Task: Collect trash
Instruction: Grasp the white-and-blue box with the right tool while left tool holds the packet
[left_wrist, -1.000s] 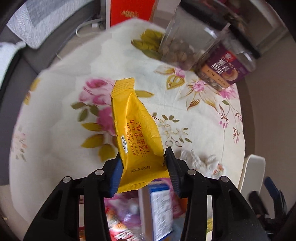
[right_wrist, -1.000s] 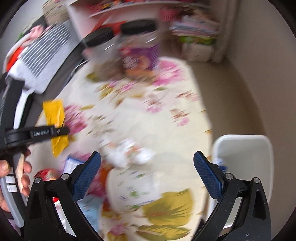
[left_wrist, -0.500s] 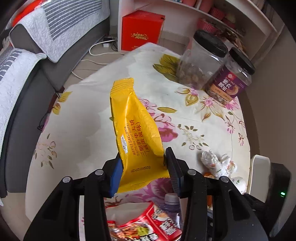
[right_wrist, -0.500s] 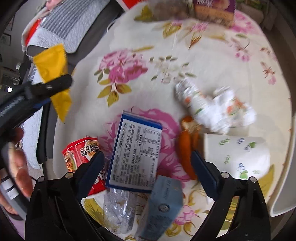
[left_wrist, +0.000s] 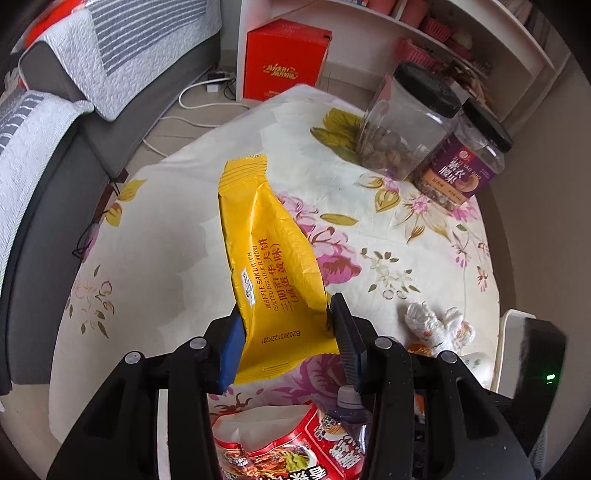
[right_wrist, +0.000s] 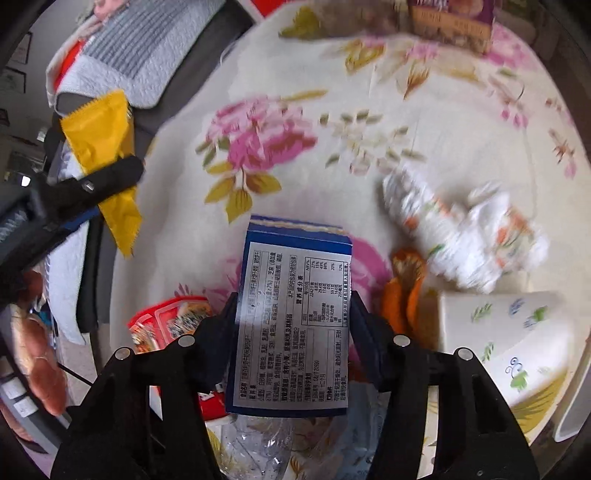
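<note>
My left gripper (left_wrist: 284, 317) is shut on the lower end of a yellow snack wrapper (left_wrist: 266, 236), which hangs above the flowered tablecloth (left_wrist: 166, 258). The right wrist view shows the same wrapper (right_wrist: 99, 133) at far left, a hand below it. My right gripper (right_wrist: 293, 304) is down over the trash pile. Its jaws are closing, and the pads touch both long sides of a blue-and-white snack box (right_wrist: 291, 350). Around the box lie a red noodle wrapper (right_wrist: 166, 325), a clear plastic bottle (right_wrist: 258, 439), orange peel (right_wrist: 402, 291), crumpled white paper (right_wrist: 465, 236) and a paper cup (right_wrist: 506, 332).
Two black-lidded jars (left_wrist: 402, 122) (left_wrist: 465, 162) stand at the table's far side. A white bin (left_wrist: 511, 325) sits past the table's right edge. A grey sofa (left_wrist: 55, 147) runs along the left, and a red carton (left_wrist: 284, 62) stands on the floor by shelves.
My right gripper dropped toward the pile and drew its wide-open jaws in onto the blue box. The left gripper pulled back from the table, still holding the yellow wrapper.
</note>
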